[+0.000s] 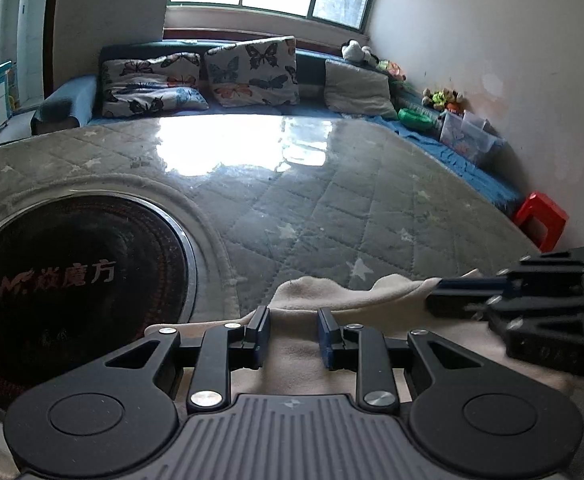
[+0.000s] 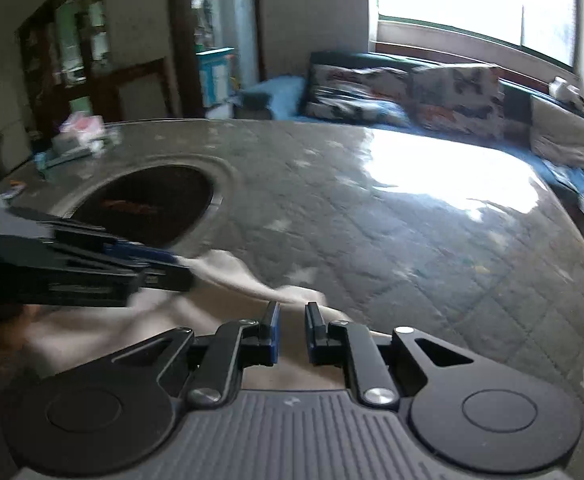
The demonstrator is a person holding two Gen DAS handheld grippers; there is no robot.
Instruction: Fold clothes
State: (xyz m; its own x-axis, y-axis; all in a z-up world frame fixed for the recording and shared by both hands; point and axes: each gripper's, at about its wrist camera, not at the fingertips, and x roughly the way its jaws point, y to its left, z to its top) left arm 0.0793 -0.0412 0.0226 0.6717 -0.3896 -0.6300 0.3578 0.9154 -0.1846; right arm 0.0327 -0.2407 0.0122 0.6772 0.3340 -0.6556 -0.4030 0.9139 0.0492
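Both tongs sit at the near edge of the cloth [image 1: 331, 292], a cream garment bunched on the quilted table [image 1: 331, 208]. Left gripper [image 1: 290, 322] stands part open with cloth between its jaws, pads apparently clear; right gripper [image 2: 292, 316] is narrowly parted, cloth just under its tips, no firm grip visible. The cloth's long axis runs side to side between them, equally near both.

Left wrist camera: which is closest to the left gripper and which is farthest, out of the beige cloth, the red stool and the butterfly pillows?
1. Beige cloth, right at the left gripper.
2. Red stool, off to the right.
3. Butterfly pillows, far back under the window.
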